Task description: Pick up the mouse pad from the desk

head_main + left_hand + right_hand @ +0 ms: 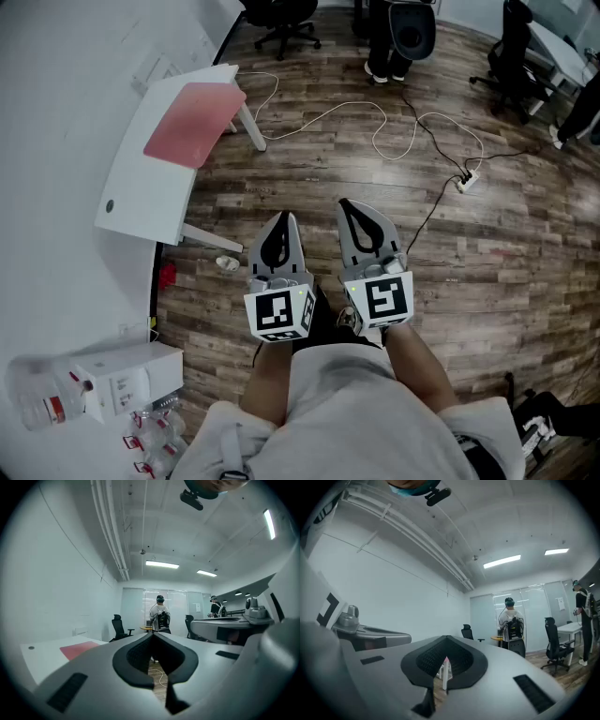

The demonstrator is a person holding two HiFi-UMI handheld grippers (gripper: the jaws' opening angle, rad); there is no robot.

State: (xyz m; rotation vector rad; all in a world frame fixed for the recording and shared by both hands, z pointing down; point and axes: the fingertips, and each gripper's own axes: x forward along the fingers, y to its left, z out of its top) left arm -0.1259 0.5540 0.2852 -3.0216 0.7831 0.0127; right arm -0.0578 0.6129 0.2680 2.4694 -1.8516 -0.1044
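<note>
White desk [141, 199] bears the pink mouse pad [192, 122].

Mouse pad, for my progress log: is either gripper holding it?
No, the pink mouse pad lies on the white desk, with nothing touching it.

Pink mouse pad [192, 122] on white desk [141, 199]

Wood-plank floor [487, 253] everywhere, with a white cable [323, 116] snaking across it to a power strip [466, 180] on the right. Black office chairs [281, 23] sit at the far end. Near left there's a white box [131, 375] with a plastic bottle [42, 403] lying just beside it, plus some small red thing [167, 275] on the floor.
</note>
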